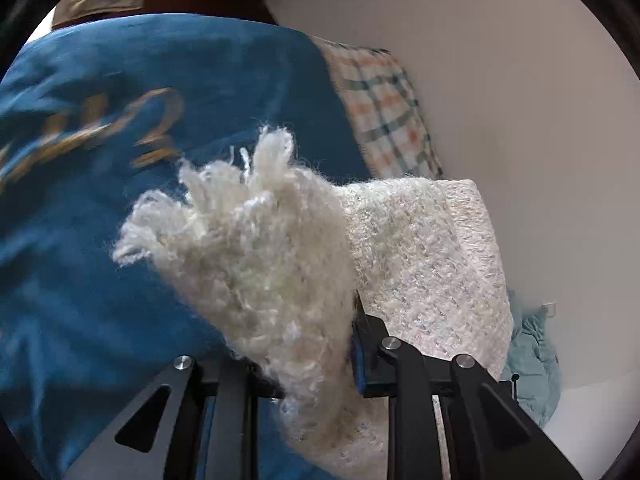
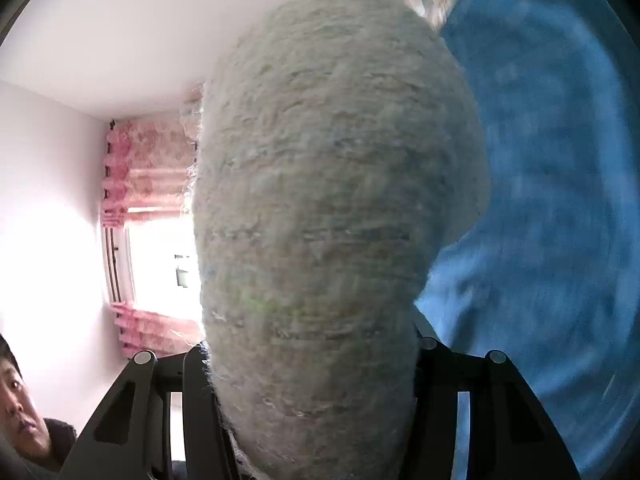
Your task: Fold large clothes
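A cream woolly knitted garment (image 1: 360, 260) with a fuzzy fringe fills the middle of the left wrist view. My left gripper (image 1: 316, 368) is shut on it, and the fabric bunches between the jaws and covers the fingertips. In the right wrist view the same cream knit (image 2: 320, 220) rises from my right gripper (image 2: 316, 380), which is shut on it; the cloth hides the fingertips. Both views are blurred by motion.
A blue bedspread (image 1: 140, 100) with gold lettering lies below, also in the right wrist view (image 2: 540, 200). A checked pillow (image 1: 384, 108) sits by the white wall. A teal garment (image 1: 532, 360) lies at the right. A window with pink curtains (image 2: 152, 184) and a person's face (image 2: 20, 408) show at the left.
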### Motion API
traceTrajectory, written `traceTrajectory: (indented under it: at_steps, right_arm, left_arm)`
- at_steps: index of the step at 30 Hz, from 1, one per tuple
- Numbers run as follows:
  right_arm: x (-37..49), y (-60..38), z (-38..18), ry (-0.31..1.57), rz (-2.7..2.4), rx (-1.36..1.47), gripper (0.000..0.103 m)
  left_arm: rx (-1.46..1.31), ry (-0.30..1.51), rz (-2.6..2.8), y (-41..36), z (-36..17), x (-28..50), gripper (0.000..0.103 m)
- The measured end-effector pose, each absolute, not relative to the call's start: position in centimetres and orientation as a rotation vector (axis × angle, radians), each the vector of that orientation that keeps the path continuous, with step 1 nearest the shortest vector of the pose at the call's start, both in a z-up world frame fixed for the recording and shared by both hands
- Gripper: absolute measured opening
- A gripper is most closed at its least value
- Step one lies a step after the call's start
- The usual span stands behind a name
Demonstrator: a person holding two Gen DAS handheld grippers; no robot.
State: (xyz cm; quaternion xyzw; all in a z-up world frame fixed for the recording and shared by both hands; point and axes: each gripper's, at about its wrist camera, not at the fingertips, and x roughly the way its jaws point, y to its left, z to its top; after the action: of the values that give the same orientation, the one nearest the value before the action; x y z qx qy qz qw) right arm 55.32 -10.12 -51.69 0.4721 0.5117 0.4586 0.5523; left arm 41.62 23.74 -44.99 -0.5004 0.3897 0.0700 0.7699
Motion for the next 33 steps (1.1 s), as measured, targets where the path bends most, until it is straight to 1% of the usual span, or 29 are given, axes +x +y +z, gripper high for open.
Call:
traceTrajectory:
  at_steps: [4,7,9,12,14,15,17,19,21,23,25,27,28,29,30,31,33]
  right_arm:
    - [63.9,-12.0,-54.4,1.181,1.066,1.1,0.055]
    - [69.0,-14.1,-58.3,1.203,1.024,1.106,0.055]
    - [71.2,-15.6,-61.4,1.241,0.967,1.108,0.054]
    - [72.2,-17.8,-65.7,1.315,0.89,1.113,0.054]
    - [72.3,-18.3,-66.5,1.34,0.905,1.09,0.056]
    - [72.4,-18.4,-66.8,1.357,0.898,1.079,0.058]
    - [72.2,-19.5,-66.3,1.39,0.865,1.031,0.062]
    - [72.2,-21.3,-64.4,1.393,0.789,0.929,0.068]
    - [70.9,-21.7,-61.6,1.375,0.674,0.774,0.072]
    - [69.4,-21.4,-59.0,1.362,0.573,0.59,0.072]
    - [66.8,-20.3,-55.5,1.298,0.441,0.373,0.072]
    - [62.9,-17.9,-51.4,1.204,0.296,0.159,0.074]
    - [62.1,-17.4,-50.0,1.172,0.246,0.11,0.088]
    - [61.0,-16.6,-48.4,1.145,0.2,0.079,0.098]
    - [58.9,-15.7,-46.7,1.113,0.148,0.063,0.103]
    - [57.8,-15.1,-45.5,1.1,0.11,0.059,0.103]
    - [55.5,-14.2,-41.9,1.074,0.031,0.044,0.103]
  left_arm:
    - [-1.061,0.871,0.106,21.6,-47.8,51.0,0.018]
    - [-1.033,0.925,0.077,19.1,-51.7,57.3,0.018]
    - [-1.026,0.972,0.064,17.6,-54.0,59.5,0.018]
    - [-1.004,1.071,0.05,15.5,-58.1,62.0,0.018]
    - [-0.989,1.092,0.044,14.9,-59.1,61.8,0.02]
    - [-0.977,1.098,0.042,14.6,-59.1,61.6,0.023]
    - [-0.955,1.109,0.037,14.7,-58.9,61.0,0.027]
    - [-0.932,1.136,0.04,14.9,-58.1,60.4,0.03]
    - [-0.887,1.153,0.054,14.8,-57.3,60.4,0.03]
    - [-0.795,1.187,0.087,14.5,-55.8,59.9,0.03]
    - [-0.688,1.207,0.124,13.8,-54.2,59.4,0.031]
    - [-0.511,1.207,0.164,12.5,-51.5,58.1,0.032]
    - [-0.434,1.196,0.179,11.9,-50.3,57.6,0.038]
    - [-0.335,1.167,0.186,11.0,-48.6,56.8,0.059]
    - [-0.264,1.143,0.191,10.4,-47.2,56.0,0.075]
    - [-0.197,1.114,0.191,9.7,-45.6,55.0,0.102]
    - [-0.124,1.073,0.175,9.0,-42.7,53.0,0.103]
